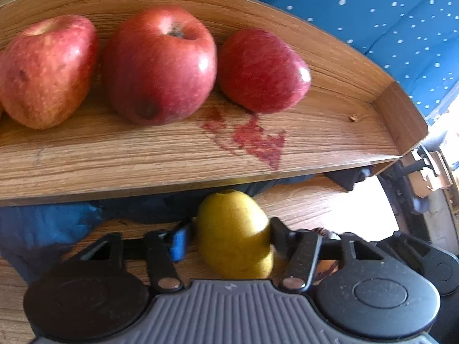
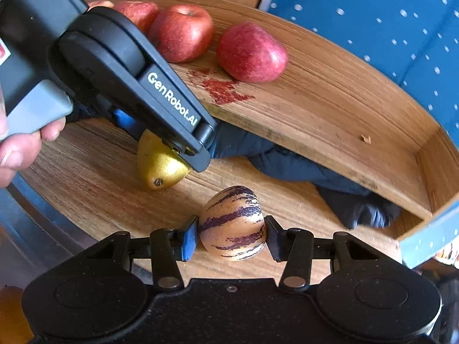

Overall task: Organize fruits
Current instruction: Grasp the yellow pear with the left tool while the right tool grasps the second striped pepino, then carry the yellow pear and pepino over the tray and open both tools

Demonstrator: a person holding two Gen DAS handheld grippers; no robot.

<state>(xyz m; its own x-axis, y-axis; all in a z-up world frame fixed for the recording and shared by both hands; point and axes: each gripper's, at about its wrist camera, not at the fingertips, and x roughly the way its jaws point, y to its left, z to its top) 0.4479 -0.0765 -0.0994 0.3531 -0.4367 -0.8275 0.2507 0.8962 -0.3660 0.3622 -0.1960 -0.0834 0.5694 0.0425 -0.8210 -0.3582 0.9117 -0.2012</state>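
Wood-grain boards fill both views, backed by blue cloth with white dots [image 2: 401, 28]. On the lower board [image 2: 86, 189] the left gripper [image 1: 233, 236] is clamped on a yellow pear [image 1: 233, 235], while the right gripper [image 2: 231, 236] has its jaws against both sides of a striped melon-like fruit [image 2: 231, 223]; both fruits seem to rest on the board. Above them, a walled wooden tray [image 2: 373, 132] holds red apples [image 1: 160, 63] in a row beside a red stain [image 1: 258, 140]. Lifting either fruit toward the tray risks knocking its front edge, and the smooth pear could slip, since the pads grip it near its middle. What props the tray is unclear; dark fabric [image 2: 287, 160] lies beneath, and the leftmost apples are cut off.
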